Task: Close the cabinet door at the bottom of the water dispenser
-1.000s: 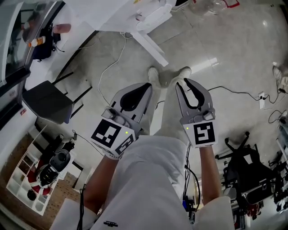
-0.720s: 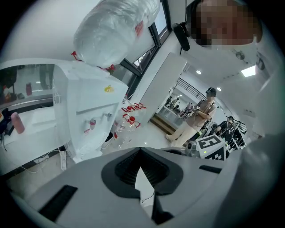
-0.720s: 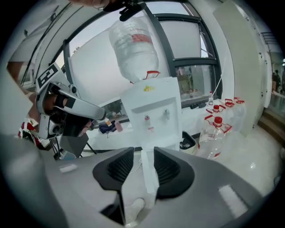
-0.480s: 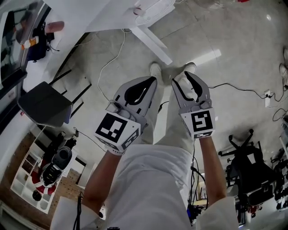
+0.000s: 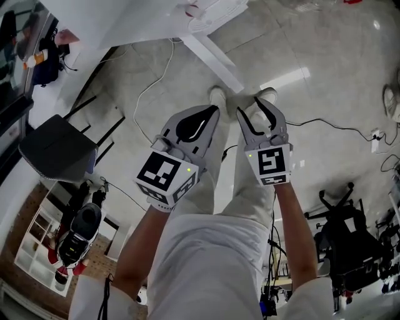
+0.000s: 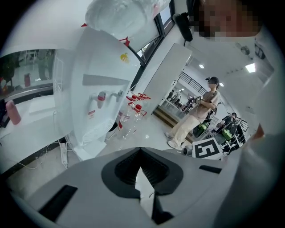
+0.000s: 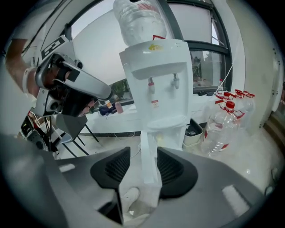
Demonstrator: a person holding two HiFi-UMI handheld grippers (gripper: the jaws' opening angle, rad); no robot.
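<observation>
The white water dispenser [image 7: 156,89] stands ahead with a bottle [image 7: 140,20] on top. Its bottom cabinet door [image 7: 149,156] is swung open toward me, seen edge-on. From the head view the door [image 5: 212,62] reaches from the dispenser base [image 5: 212,12] almost to my shoes. My right gripper [image 5: 250,107] hangs over my right leg, short of the door. Its jaws have just been opening and stand open with nothing between them. My left gripper [image 5: 214,107] is beside it, its fingertips [image 6: 140,150] touching, shut on nothing.
A black chair [image 5: 56,150] stands at the left, and cables [image 5: 150,87] run over the floor. Water bottles [image 7: 225,124] and a bin [image 7: 193,131] sit to the dispenser's right. Another person [image 6: 196,116] stands further off. Office chairs [image 5: 344,244] are at the right.
Both grippers have sunk and now lie closer to my shoes. The right gripper's jaws stand wider apart than before. The left gripper's jaws stay closed.
</observation>
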